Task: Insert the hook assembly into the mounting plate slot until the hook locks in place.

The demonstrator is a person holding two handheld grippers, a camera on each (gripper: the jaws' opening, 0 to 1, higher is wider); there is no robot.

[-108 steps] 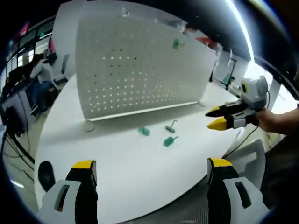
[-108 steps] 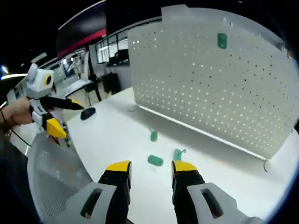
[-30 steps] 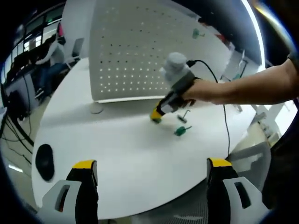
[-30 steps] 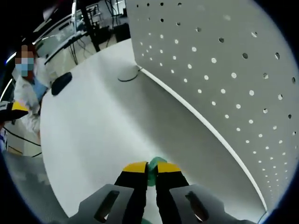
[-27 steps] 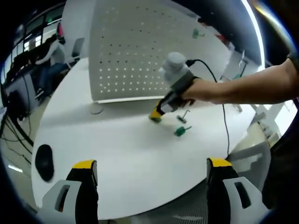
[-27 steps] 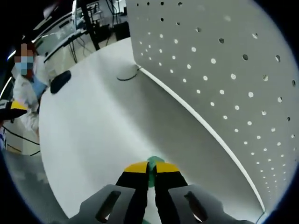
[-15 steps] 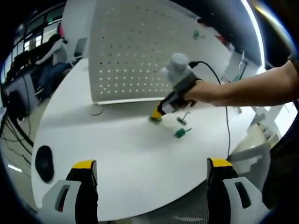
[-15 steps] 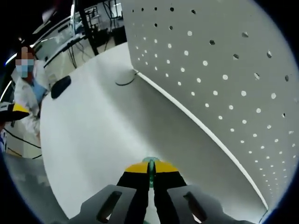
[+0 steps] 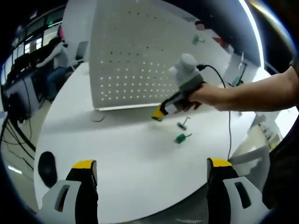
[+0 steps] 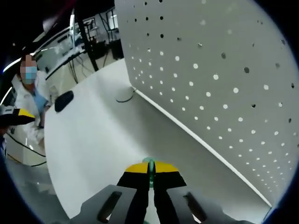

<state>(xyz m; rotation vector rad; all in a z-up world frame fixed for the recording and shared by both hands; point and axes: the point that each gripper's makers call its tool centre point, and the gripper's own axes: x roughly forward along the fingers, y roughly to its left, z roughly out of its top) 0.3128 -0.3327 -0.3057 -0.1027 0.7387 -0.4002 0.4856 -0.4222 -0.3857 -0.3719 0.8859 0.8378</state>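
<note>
A white pegboard mounting plate [image 9: 135, 56] stands upright on the round white table [image 9: 131, 158]; in the right gripper view it [image 10: 219, 70] rises close on the right. My right gripper [image 10: 149, 168] is shut on a small green hook piece [image 10: 150, 161], of which a thin sliver shows between the jaws. In the left gripper view a hand holds that right gripper [image 9: 160, 113] a little above the table, near the plate's lower edge. A metal hook [image 9: 183, 123] and a green hook part [image 9: 182, 138] lie on the table below it. My left gripper [image 9: 152, 164] is wide open and holds nothing.
Another green hook [image 9: 197, 39] hangs high on the plate. A black mouse [image 9: 46, 165] lies at the table's left edge, also seen as the mouse [image 10: 64, 100]. A round plate foot [image 10: 125, 99] rests on the table. A person [image 10: 28, 98] stands beyond the table, and chairs and desks are behind.
The right gripper has shut on the green piece and lifted it off the table, rising toward the plate's lower edge. The left gripper has stayed open and nearly still.
</note>
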